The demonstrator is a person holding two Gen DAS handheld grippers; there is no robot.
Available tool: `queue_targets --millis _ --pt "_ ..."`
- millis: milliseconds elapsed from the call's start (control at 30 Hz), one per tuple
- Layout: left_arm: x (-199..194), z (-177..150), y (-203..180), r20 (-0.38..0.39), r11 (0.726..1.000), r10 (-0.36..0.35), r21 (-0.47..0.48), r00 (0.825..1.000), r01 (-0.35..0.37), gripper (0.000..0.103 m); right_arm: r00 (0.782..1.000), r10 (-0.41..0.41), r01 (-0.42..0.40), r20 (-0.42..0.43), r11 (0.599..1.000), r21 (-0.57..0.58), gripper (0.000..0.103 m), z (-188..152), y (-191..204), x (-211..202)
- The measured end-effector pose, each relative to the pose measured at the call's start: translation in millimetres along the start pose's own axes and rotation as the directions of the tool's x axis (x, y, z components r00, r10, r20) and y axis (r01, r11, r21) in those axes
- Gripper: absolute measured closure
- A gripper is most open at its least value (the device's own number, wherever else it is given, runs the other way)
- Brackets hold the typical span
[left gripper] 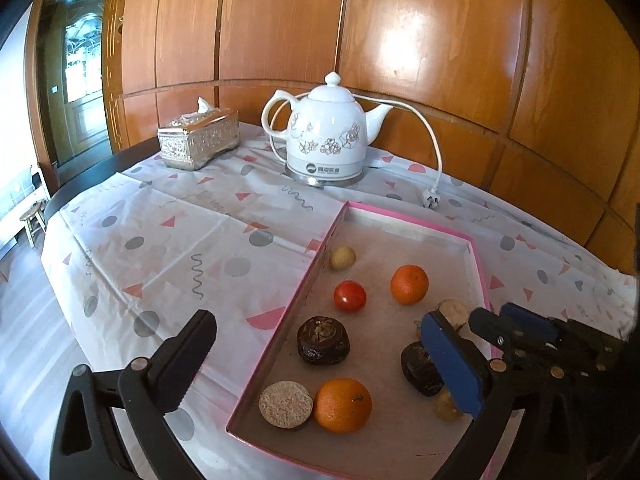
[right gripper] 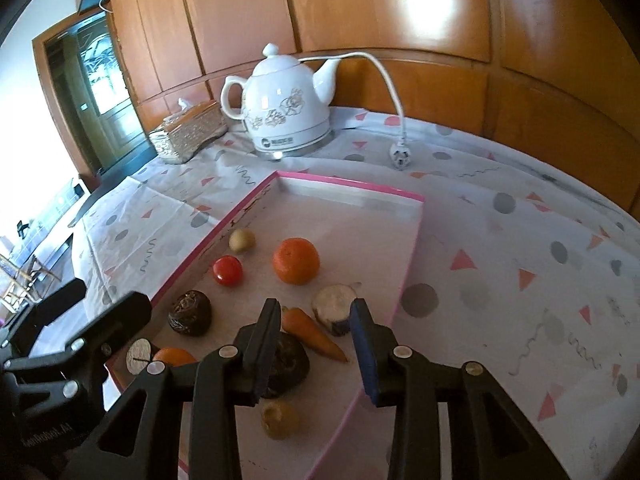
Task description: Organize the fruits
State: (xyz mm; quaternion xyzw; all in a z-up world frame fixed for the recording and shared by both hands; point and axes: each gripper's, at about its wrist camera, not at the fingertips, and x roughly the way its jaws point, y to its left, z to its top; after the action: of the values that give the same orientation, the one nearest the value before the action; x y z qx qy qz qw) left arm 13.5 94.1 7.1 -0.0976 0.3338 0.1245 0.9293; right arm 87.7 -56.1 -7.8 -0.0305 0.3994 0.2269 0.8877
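A shallow pink-rimmed tray holds the produce. In it lie two oranges, a red tomato, two dark wrinkled fruits, a small tan fruit, a cut round slice, a carrot and a cut purple-skinned root. My left gripper is open over the tray's near left edge. My right gripper is open and empty, its jaws either side of the carrot.
A white ceramic electric kettle stands at the back with its cord and plug loose on the patterned tablecloth. A silver tissue box sits at the back left. Wooden panelling backs the table.
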Motion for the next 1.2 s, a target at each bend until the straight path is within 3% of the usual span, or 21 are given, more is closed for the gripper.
queue_targets --millis 433,1200 --pt "-17 -7 -7 0.024 0.999 0.040 0.034 0.999 -0.041 0.000 0.993 -0.104 0.103 0.055 0.994 0.029 0.062 -26 0 -27" --pt "-37 -12 -13 0.053 0.999 0.027 0.040 0.998 -0.029 0.000 0.991 -0.111 0.109 0.081 0.994 0.029 0.062 -40 6 -41"
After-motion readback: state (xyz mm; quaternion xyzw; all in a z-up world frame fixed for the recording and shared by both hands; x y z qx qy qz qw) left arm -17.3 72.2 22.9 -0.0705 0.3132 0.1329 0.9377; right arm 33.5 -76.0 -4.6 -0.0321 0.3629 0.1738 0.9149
